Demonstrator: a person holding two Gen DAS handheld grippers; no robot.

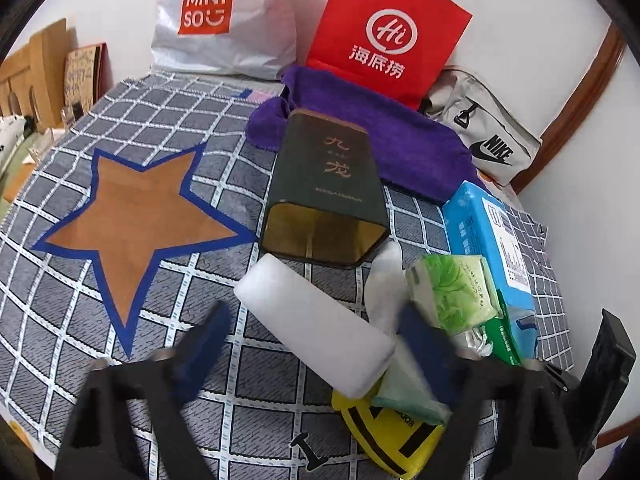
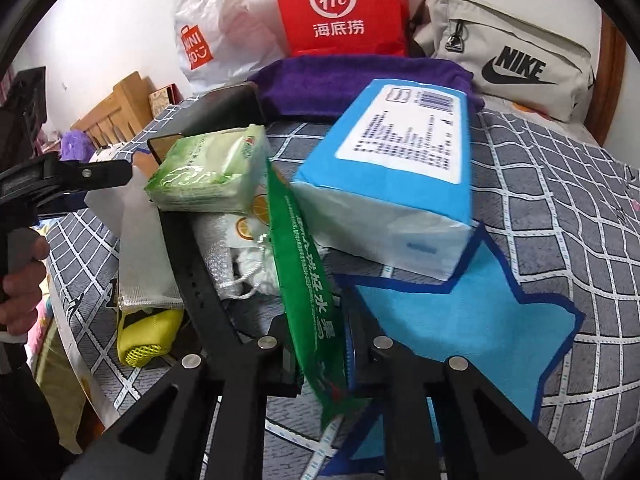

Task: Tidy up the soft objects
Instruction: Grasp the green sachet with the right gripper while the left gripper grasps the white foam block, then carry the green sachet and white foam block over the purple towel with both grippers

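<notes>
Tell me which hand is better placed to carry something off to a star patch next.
Right. Its tongs are already shut on the green packet, beside the blue star patch. The left tongs only straddle the white foam roll, not yet gripping.

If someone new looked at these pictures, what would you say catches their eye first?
Probably the red paper bag standing at the back against the wall, with the purple towel bunched in front of it. Next, the brown star on the checked cloth, left of a dark tin lying on its side. Close up, the right gripper is shut on a green packet beside a blue tissue pack.
</notes>
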